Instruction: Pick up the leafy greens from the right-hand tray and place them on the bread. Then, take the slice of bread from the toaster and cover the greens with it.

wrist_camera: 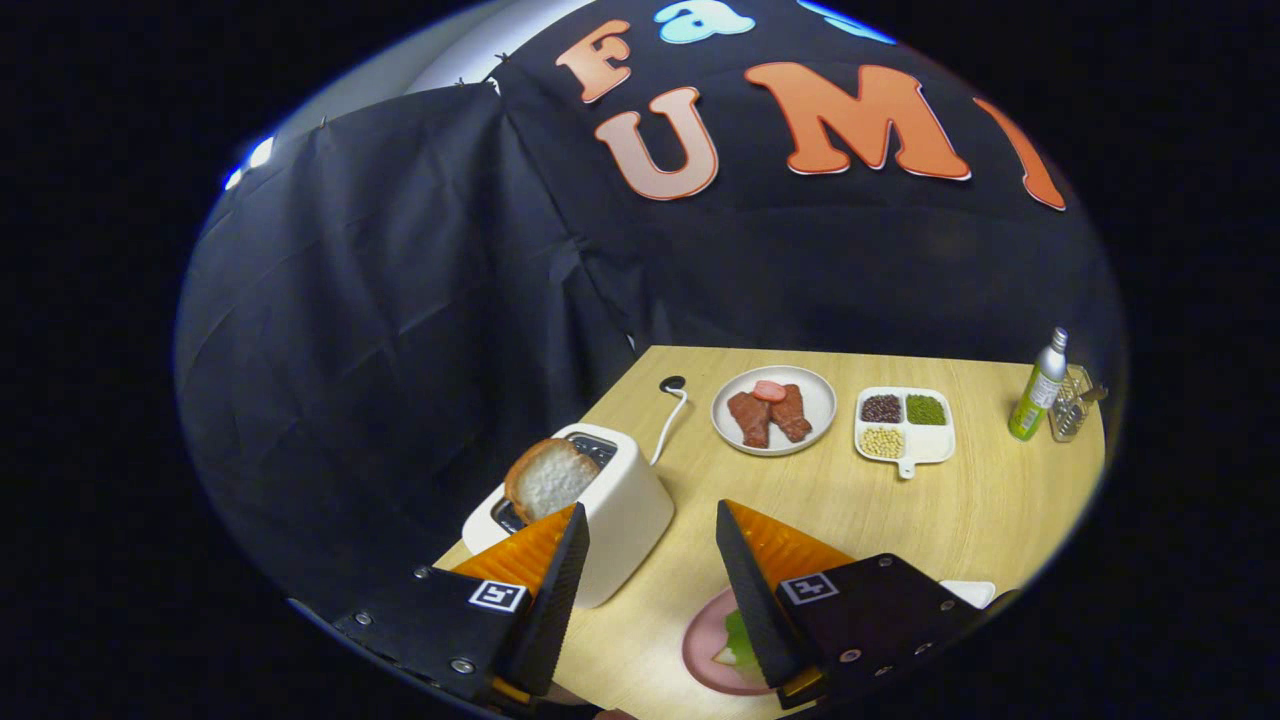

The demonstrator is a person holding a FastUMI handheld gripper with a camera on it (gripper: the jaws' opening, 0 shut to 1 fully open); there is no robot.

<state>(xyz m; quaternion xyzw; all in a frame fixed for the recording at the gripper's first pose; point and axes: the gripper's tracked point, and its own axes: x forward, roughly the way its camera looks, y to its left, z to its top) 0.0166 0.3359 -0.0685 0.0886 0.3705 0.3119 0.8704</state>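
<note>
- The hand-held gripper (650,530) hangs above the pale wooden table (960,520) with its two fingers spread wide apart, pinching nothing.
- One white two-slot toaster (610,510) stands just ahead of the left finger, which overlaps its near corner; whether they touch, I cannot tell.
- One slice of white bread with a brown crust (548,478) sticks up out of the toaster's slot, tilted a little, its pale crumb facing the gripper and its rounded crust on top.
- One white cord (668,425) runs from the toaster to a dark round hole in the table beyond it.
- One pink round plate (705,645) lies below the right finger, partly hidden by it; on it show leafy greens (738,635) and a pale piece under them, too covered to make out clearly.
- One white round plate (815,385) sits well beyond the fingers, holding two brown slabs of meat (770,415) side by side with one small pink piece (768,390) at their far end.
- One white divided tray with a short handle (925,445) rests just right of that plate: three filled compartments, one dark, one green, one yellowish, and one bare.
- One green bottle with a silver top (1038,390) stands near the far right of the table, just beside one clear holder (1072,408).
- One white corner of something (970,590) peeks out past the right finger.
</note>
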